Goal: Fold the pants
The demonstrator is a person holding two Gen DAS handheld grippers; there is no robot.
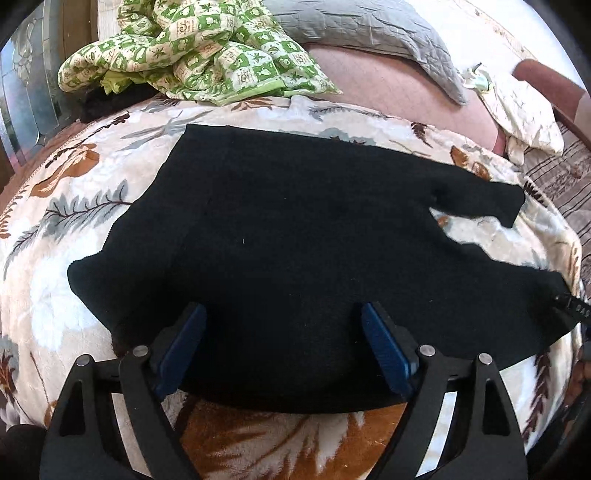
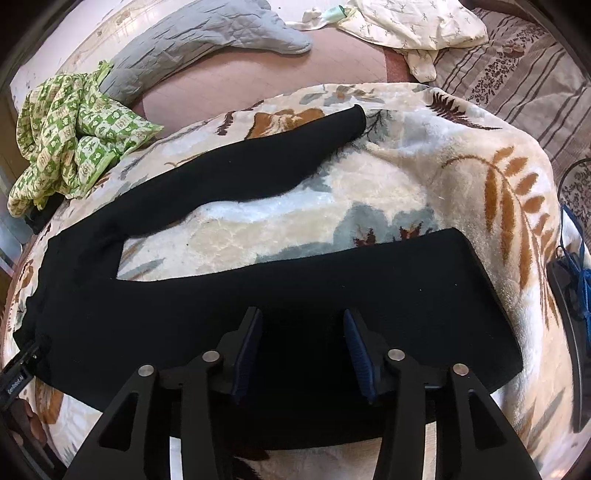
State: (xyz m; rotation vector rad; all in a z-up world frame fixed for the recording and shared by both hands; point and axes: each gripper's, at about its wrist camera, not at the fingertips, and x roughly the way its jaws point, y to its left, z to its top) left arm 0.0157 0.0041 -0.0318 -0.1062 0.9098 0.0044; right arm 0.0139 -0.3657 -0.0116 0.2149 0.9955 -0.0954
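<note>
Black pants (image 1: 288,236) lie spread flat on a leaf-patterned plush blanket (image 1: 74,206). In the left wrist view my left gripper (image 1: 282,314) is open, its blue-padded fingers over the near edge of the waist end. In the right wrist view the pants (image 2: 295,295) show two legs spread apart: the near leg runs right, the far leg (image 2: 258,162) angles away. My right gripper (image 2: 303,321) is open above the near leg. The left gripper's tip shows at the left edge of that view (image 2: 18,376). Neither gripper holds cloth.
A green-and-cream patterned cloth (image 1: 184,48) is bunched at the far left. A grey quilted pillow (image 1: 369,33) and a cream cloth (image 1: 524,110) lie beyond on the pink sheet. A striped bedspread (image 2: 517,74) is at the right. A dark object with a blue cord (image 2: 572,295) lies at the blanket's right edge.
</note>
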